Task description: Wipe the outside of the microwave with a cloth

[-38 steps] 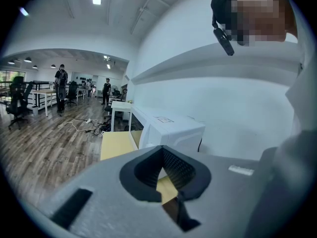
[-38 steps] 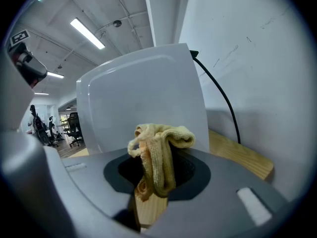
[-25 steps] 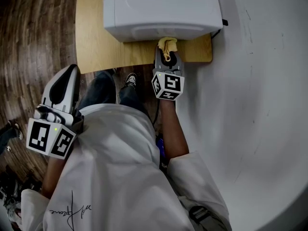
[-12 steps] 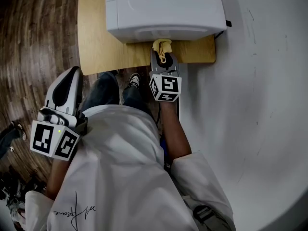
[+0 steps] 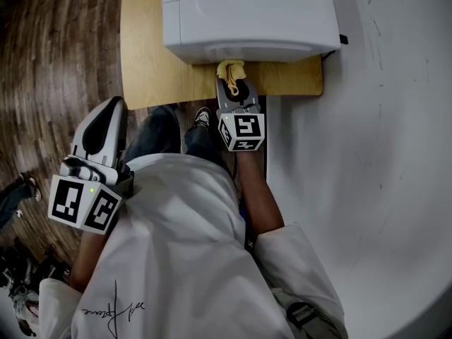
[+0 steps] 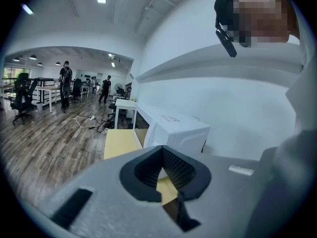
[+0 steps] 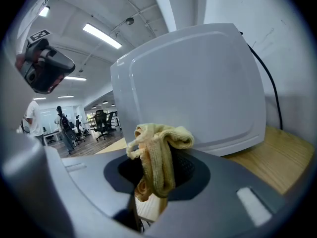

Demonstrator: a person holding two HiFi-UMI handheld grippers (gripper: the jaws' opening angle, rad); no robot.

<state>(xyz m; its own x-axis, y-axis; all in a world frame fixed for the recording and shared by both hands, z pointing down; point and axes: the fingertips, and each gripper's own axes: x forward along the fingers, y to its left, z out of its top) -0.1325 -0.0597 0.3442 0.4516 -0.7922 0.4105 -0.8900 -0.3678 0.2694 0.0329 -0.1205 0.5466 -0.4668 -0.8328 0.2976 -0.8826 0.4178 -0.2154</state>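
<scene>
The white microwave [image 5: 251, 16] stands on a light wooden table [image 5: 148, 69]. My right gripper [image 5: 233, 83] is shut on a bunched yellow cloth [image 5: 230, 70], whose tip is at the microwave's near side wall; whether it touches, I cannot tell. In the right gripper view the cloth [image 7: 158, 155] hangs out of the jaws in front of the microwave's [image 7: 193, 88] smooth panel. My left gripper [image 5: 106, 126] is held back at the person's left side over the floor, shut with nothing in it. In its own view the left gripper [image 6: 166, 175] points toward the microwave [image 6: 181, 130] from a distance.
A black power cable [image 7: 270, 83] runs down the white wall [image 5: 381, 119] behind the microwave. The table's bare top [image 7: 277, 157] shows at the right of the right gripper view. Wooden floor [image 5: 56, 62] lies to the left. People and office desks stand far off [image 6: 64, 86].
My right gripper has carried the cloth leftward along the microwave's near side wall. The left gripper has stayed at the person's side.
</scene>
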